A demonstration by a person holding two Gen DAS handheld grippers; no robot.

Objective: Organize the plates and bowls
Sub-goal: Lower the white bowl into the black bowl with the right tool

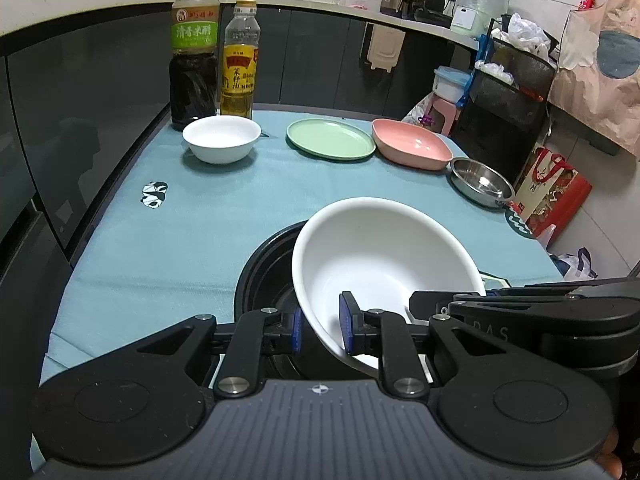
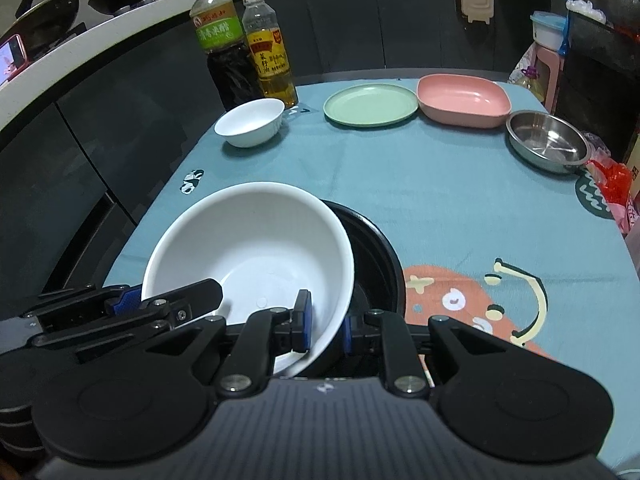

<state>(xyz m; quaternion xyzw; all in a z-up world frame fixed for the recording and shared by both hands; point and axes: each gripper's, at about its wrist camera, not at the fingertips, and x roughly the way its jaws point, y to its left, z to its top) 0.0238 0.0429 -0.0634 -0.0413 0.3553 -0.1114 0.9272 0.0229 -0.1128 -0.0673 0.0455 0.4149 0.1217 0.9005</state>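
The left hand-held gripper [image 1: 320,326] and the right hand-held gripper [image 2: 326,326] are each clamping the rim of the large white round bowl [image 1: 384,256], which is tilting over the black round dish [image 1: 264,272] on the counter [image 1: 200,220] covered in blue cloth.

Green label on dark vinegar bottle [image 1: 194,50]: white Chinese characters 清香米醋, small red round emblem above. Yellow-and-red label on oil bottle [image 1: 239,60]: vertical characters 菜籽油; smaller print beside them too fine to read. Faint letters "DAS" on black body of right gripper [image 1: 496,334], seen from left wrist view. Dark characters on red gift bag [image 1: 554,190]: unreadable.
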